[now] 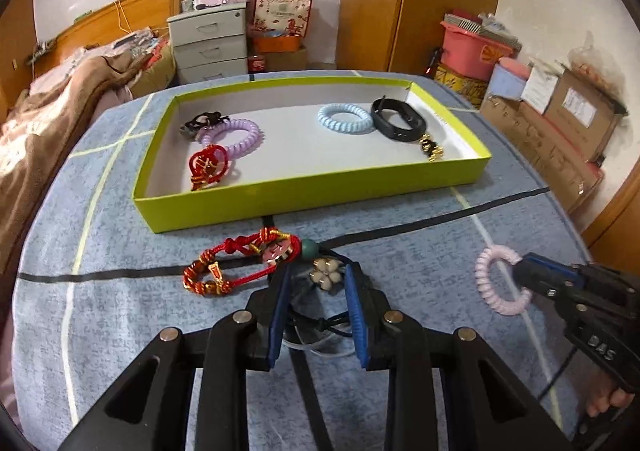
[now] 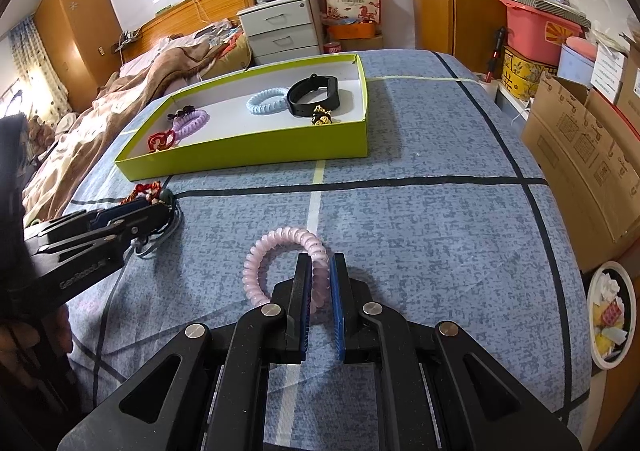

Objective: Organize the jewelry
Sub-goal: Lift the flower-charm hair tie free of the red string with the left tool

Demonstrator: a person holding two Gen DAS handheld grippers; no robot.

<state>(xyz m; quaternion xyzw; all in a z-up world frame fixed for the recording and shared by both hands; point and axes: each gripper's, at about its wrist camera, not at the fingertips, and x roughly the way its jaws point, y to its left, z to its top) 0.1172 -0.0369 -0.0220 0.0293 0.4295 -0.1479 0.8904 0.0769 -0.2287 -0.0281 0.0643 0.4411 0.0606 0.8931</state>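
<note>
On the blue patterned surface [image 1: 400,291], just in front of the lime-green tray [image 1: 312,191], the loose pieces lay waiting, I judged, to join the bracelets already sorted inside. The right hand-held gripper [image 2: 320,271] was clenched on the pale pink coil bracelet [image 2: 276,251], pinching one side of the ring so the rest hung free, a hold that looked made for carrying it to the tray. The left hand-held gripper [image 1: 316,283] stood released, its blue pads straddling a dark cord bracelet with a cream flower charm [image 1: 326,273] without pressing it, apparently lining up a grasp. Beside it lay a red knotted bracelet [image 1: 236,267] with gold beads, touching a green bead. The pink coil looked springy, glossy and translucent.
</note>
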